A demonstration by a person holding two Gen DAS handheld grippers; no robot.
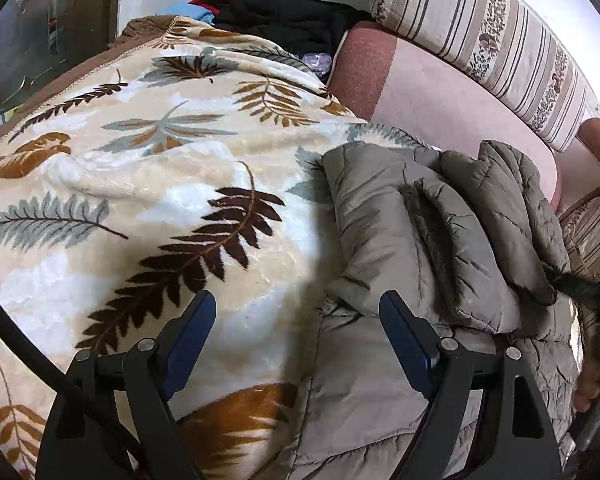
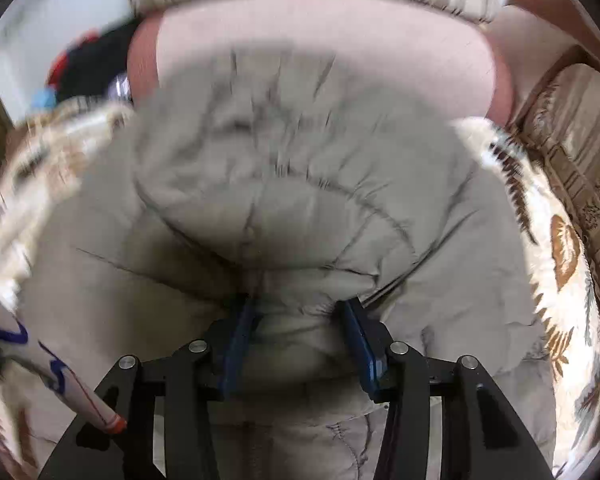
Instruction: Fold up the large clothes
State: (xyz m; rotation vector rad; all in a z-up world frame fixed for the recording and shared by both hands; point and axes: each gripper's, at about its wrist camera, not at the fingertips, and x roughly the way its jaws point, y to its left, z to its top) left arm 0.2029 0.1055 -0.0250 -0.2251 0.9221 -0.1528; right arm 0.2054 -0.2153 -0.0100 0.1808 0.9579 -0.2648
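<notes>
Right wrist: gripper (image 2: 298,320) half-open around jacket (image 2: 300,184)

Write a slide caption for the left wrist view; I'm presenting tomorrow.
Open left tool poised over a grey puffer jacket lying on a leaf-print blanket.

Leaf-print blanket (image 1: 148,184) lying bare left of puffy grey jacket (image 1: 432,240), giving open passing room. Pink sofa seat (image 1: 440,92) staying free beyond jacket. Striped cushion (image 1: 492,44) blocking back; clothes pile (image 1: 284,12) crowding far corner. Jacket folds bulging under right hand-held gripper (image 2: 300,316).
</notes>
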